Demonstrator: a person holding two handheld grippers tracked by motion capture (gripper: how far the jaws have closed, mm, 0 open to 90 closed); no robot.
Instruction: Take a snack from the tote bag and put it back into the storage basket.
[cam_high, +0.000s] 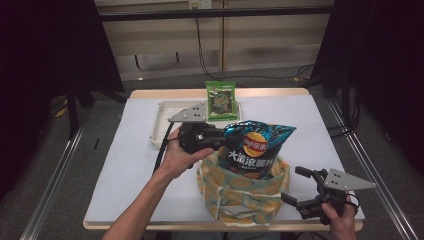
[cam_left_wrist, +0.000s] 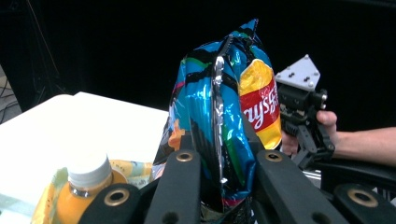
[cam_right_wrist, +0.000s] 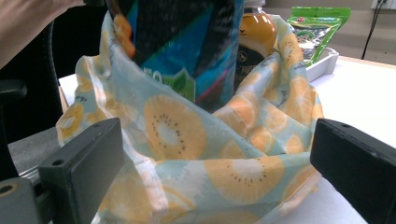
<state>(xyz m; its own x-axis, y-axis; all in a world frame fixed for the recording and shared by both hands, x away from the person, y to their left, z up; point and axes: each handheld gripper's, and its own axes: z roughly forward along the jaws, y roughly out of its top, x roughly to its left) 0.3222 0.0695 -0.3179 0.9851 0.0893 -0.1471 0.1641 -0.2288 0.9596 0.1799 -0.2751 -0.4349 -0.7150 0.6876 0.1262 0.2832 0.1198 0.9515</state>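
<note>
A blue crisp packet (cam_high: 256, 144) with a red and yellow logo stands upright, its lower part inside a cloth bag (cam_high: 243, 192) printed with fruit slices. My left gripper (cam_high: 224, 139) comes in from the left and is shut on the packet's edge. In the left gripper view the two jaws (cam_left_wrist: 219, 161) clamp the packet's silver seam (cam_left_wrist: 217, 116). An orange drink bottle (cam_left_wrist: 89, 186) with a white cap stands in the bag beside it. My right gripper (cam_high: 293, 184) is open at the bag's right side, holding nothing; its jaws (cam_right_wrist: 215, 144) stand wide before the cloth (cam_right_wrist: 187, 140).
A green snack packet (cam_high: 221, 100) leans on a white tray (cam_high: 167, 117) at the table's far side. The white table surface (cam_high: 320, 135) ends close behind the right hand at the front edge. The bottle (cam_right_wrist: 254, 30) and green packet (cam_right_wrist: 317, 28) lie beyond the bag.
</note>
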